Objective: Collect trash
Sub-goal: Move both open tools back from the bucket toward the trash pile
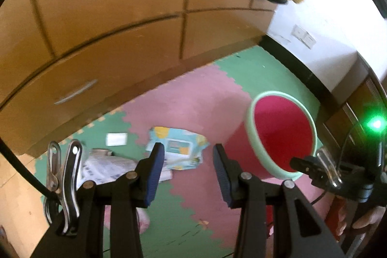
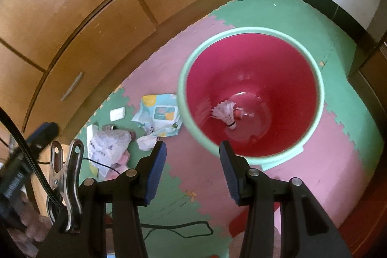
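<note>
Both grippers hang above a pink-and-green foam mat (image 2: pixel 326 161) beside wooden cabinets (image 1: pixel 108 16). The left gripper (image 1: pixel 188 173) and the right gripper (image 2: pixel 193 173) each stand released, nothing between their blue pads. A red bin (image 2: pixel 251 59) with a pale green rim stands upright, a shuttlecock (image 2: pixel 226 113) on its bottom. A wipes packet (image 2: pixel 160 114) and crumpled wrappers (image 2: pixel 108 144) lie just left of it.

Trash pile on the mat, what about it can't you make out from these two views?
- Left wrist view: the crumpled bag is partly hidden behind the left hand-held gripper.
- Both views: print on the wipes pack is too blurred to read.
- Right wrist view: the pile's lower edge disappears behind the clip.
</note>
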Motion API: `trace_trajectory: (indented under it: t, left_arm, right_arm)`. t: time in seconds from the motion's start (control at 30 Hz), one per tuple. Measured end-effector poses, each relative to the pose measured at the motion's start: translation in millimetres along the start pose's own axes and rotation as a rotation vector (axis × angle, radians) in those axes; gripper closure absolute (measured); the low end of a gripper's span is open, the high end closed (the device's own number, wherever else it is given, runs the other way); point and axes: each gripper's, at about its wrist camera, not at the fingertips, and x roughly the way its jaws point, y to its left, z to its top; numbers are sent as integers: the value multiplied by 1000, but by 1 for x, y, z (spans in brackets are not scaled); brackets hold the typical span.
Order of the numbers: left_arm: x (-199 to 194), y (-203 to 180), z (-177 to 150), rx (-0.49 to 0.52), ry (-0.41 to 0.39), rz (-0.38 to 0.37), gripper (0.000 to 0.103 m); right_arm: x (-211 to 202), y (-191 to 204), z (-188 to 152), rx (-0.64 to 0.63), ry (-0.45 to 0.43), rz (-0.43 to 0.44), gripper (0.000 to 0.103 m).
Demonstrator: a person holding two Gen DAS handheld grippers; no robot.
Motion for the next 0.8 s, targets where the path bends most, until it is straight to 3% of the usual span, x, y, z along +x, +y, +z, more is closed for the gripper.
trace_trajectory:
  t: [0.57, 0.8]
  left_arm:
    - [-66, 172, -4, -163, -68, 329, 60]
    - [-56, 223, -23, -231, -15, 377, 60]
  right_arm:
    - [28, 95, -40, -150, 73, 28, 56]
    - [55, 144, -54, -240, 136, 21, 56]
